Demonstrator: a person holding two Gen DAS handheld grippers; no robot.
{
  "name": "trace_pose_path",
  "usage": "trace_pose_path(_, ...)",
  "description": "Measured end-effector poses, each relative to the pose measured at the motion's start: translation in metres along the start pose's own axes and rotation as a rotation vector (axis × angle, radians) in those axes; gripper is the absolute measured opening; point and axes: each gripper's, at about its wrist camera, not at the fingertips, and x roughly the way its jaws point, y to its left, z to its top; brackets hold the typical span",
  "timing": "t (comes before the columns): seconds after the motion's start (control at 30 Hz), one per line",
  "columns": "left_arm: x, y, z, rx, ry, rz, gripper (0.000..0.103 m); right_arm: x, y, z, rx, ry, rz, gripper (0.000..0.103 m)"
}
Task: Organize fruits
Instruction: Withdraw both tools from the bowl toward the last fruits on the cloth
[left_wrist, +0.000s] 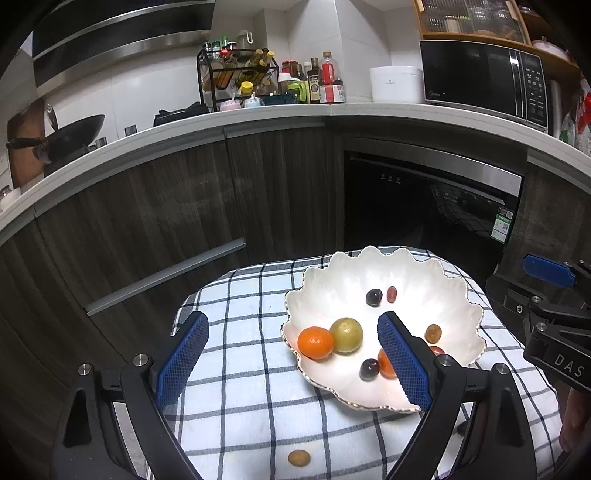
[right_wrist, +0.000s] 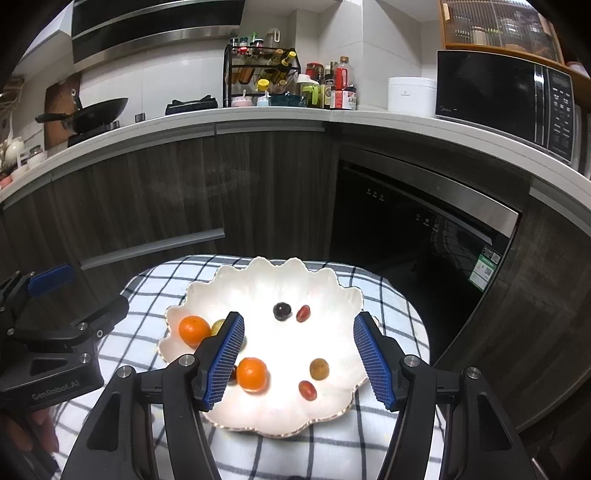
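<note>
A white scalloped shell-shaped plate sits on a checked cloth. In it lie two oranges, a green-yellow round fruit, dark grapes, red grapes and a small brown fruit. Another small brown fruit lies on the cloth in front of the plate. My left gripper is open and empty above the plate's left edge. My right gripper is open and empty above the plate's middle.
The blue-and-white checked cloth covers a small table. Behind it stand dark cabinets, a built-in oven and a counter with a wok, spice rack, bottles and a microwave.
</note>
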Motion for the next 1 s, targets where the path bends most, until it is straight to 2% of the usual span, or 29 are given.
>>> trace_pose_path(0.6,-0.041,0.004,-0.024,0.022,-0.034,0.01,0.094,-0.041,0.006,-0.025,0.047,-0.019,-0.065,0.063)
trace_pose_path(0.83,-0.041,0.006,-0.041,0.016,-0.023,0.018,0.094,-0.05,0.01,-0.042,0.062,-0.036,-0.104,0.063)
trace_pose_path(1.0,-0.033,0.009,-0.057,-0.005,0.008,0.022,0.093,-0.046,0.014,-0.057,0.075,-0.014,-0.115,0.063)
